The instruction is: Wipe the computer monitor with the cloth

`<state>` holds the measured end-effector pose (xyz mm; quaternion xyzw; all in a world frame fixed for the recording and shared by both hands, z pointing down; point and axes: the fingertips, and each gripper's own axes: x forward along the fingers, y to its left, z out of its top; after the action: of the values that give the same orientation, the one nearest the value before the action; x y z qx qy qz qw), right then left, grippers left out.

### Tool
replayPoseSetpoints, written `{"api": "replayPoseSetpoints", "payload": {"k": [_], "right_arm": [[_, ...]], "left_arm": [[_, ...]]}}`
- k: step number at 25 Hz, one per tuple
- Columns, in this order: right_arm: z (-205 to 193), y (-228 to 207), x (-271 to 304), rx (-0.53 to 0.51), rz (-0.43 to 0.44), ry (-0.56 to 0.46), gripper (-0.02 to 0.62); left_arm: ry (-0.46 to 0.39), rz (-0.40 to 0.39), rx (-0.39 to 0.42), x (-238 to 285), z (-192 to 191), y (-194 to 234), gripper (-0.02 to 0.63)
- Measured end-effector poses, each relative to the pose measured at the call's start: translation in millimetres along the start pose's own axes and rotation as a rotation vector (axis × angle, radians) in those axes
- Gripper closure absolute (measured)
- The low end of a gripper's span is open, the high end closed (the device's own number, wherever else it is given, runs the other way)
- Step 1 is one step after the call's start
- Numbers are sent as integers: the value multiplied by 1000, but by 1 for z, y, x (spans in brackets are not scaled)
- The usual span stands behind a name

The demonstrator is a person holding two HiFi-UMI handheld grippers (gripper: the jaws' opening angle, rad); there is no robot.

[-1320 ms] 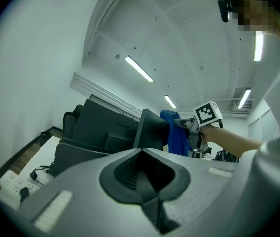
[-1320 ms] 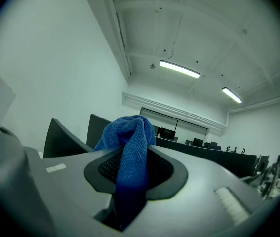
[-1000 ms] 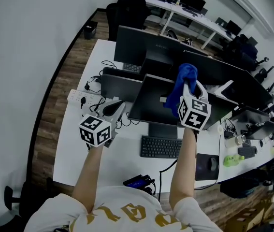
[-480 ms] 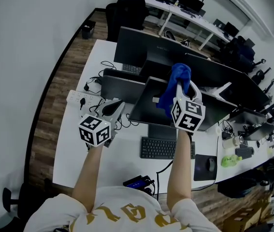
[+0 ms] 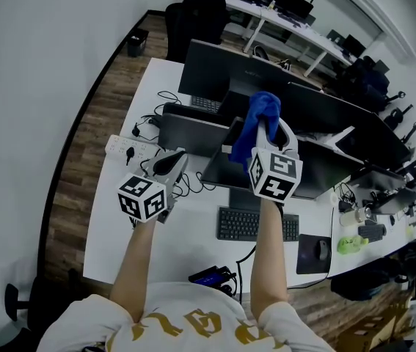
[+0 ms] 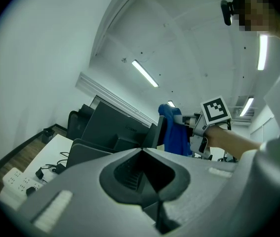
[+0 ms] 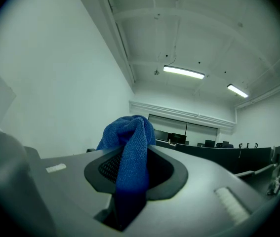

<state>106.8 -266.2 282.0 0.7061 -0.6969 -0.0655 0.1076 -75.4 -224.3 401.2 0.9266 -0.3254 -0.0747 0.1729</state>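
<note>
Right gripper (image 5: 271,132): fingers clamped on blue cloth (image 5: 257,120), raised at the top edge of the monitor (image 5: 222,169) mid-desk (image 5: 185,248). Cloth-to-screen contact not discernible, as cloth and gripper cover part of the screen. Left gripper (image 5: 169,163): fingers together, empty, near the desk's left edge. Only the left gripper view shows the cloth hanging beside the monitor's edge.

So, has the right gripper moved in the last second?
Yes. The right gripper, shut on the blue cloth, has slid left along the monitor, judged against the keyboard.
</note>
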Motion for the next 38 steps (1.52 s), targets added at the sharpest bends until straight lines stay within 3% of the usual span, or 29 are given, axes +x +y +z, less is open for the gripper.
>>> {"api": "replayPoseSetpoints", "payload": {"k": [23,38], "right_arm": [[20,69,8,-6,84,-53,477],[17,120,6,-107,153,-64,482]], "left_arm": [[-17,18,-24,-11,2,19,606],[-13,27,-23,-16,4,26,606]]}}
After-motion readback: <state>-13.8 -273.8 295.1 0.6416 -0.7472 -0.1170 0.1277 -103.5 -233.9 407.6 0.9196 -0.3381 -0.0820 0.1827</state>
